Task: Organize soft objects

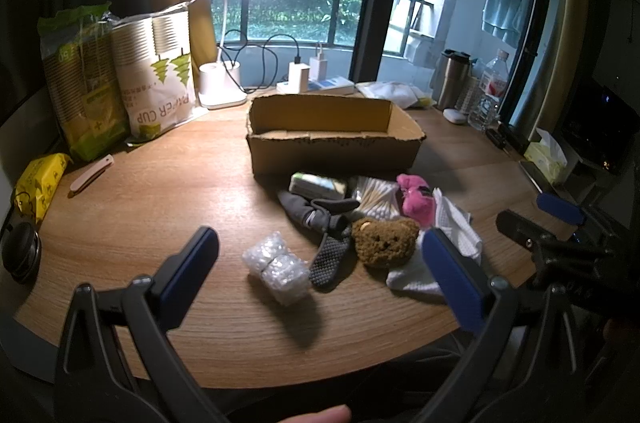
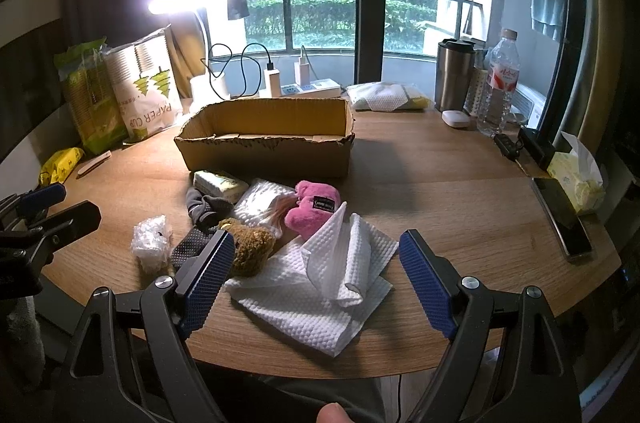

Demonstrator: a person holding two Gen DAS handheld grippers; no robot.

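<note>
An open cardboard box (image 1: 334,147) (image 2: 266,151) stands mid-table. In front of it lies a pile: a bubble-wrap roll (image 1: 278,267) (image 2: 151,243), a grey sock (image 1: 316,213) (image 2: 206,209), a brown plush bear (image 1: 384,237) (image 2: 250,247), a pink plush (image 1: 416,197) (image 2: 314,207), a bag of cotton swabs (image 1: 376,199) (image 2: 260,201), a tissue pack (image 1: 318,185) (image 2: 220,183) and a white cloth (image 1: 452,235) (image 2: 336,275). My left gripper (image 1: 320,263) is open above the bubble wrap and bear. My right gripper (image 2: 316,271) is open above the white cloth; it also shows in the left wrist view (image 1: 532,219).
Paper cup bags (image 1: 120,79) (image 2: 120,91) stand at the back left, next to a lit desk lamp (image 1: 224,79). A power strip (image 2: 308,89), a steel tumbler (image 2: 454,79), a water bottle (image 2: 498,83), a tissue box (image 2: 576,175) and a phone (image 2: 562,219) line the back and right.
</note>
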